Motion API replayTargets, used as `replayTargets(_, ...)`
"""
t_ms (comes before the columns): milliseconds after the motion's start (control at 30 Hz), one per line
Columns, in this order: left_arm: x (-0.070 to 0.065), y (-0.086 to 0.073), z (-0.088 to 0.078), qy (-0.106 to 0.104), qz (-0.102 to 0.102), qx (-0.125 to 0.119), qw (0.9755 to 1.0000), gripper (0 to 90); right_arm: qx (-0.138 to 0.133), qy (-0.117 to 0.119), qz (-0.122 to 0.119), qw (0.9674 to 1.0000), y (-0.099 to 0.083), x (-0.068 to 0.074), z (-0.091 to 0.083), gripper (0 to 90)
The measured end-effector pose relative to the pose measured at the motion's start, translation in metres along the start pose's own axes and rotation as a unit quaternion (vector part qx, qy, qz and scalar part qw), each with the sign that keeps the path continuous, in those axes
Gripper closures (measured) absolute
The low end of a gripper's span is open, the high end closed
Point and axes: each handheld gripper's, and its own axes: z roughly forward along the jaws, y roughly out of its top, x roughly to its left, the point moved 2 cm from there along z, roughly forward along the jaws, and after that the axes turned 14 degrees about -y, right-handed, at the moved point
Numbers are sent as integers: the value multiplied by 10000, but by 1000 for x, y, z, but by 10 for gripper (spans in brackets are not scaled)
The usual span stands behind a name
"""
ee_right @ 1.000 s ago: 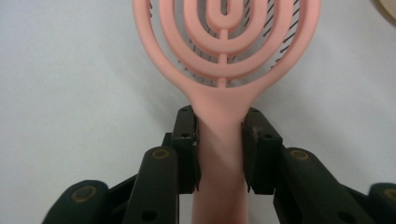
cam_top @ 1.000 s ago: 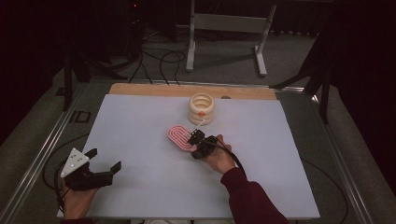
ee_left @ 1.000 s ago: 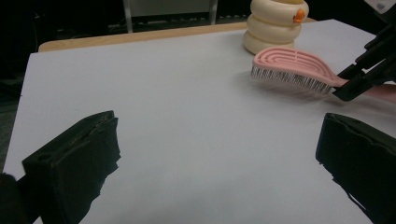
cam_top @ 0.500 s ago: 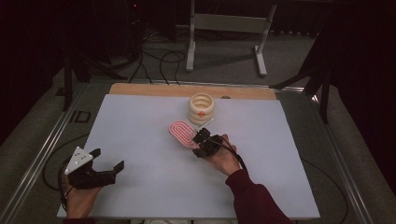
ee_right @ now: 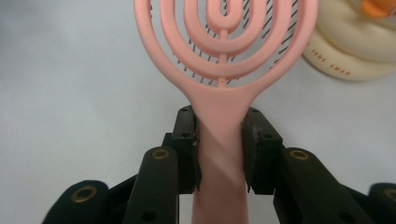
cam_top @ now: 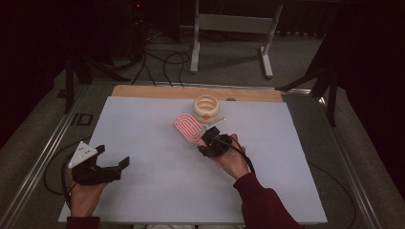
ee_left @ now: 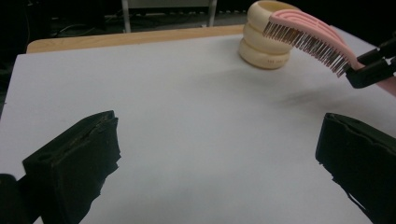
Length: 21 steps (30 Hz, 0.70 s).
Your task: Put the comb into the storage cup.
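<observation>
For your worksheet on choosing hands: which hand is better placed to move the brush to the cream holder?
Right: its gripper already clamps the brush beside the holder; the left gripper sits open, far off.

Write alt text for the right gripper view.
The right claw is shut on the handle of a pink hairbrush, whose looped head points away over the white table. A cream ring-shaped holder stands at upper right.

A big flat white table top (cam_top: 143,143) has a strip of light brown wood (cam_top: 157,91) along its twelve o'clock edge. A cream, ring-stacked round holder (cam_top: 207,108) stands on it near that edge.
</observation>
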Motion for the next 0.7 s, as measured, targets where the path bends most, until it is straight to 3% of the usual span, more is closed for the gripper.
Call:
replayTargets(100, -2, 3, 6, -13, -24, 76, 10000, 2, -142, -23, 38, 9999, 1, 0, -3, 697)
replayTargets(233, -9, 14, 12, -116, 95, 98, 9998, 2, -402, -120, 59, 9991, 6, 5, -7, 696)
replayTargets(700, -25, 43, 38, -338, 338, 336, 9983, 1, -742, -264, -49, 9969, 11, 10, -17, 697)
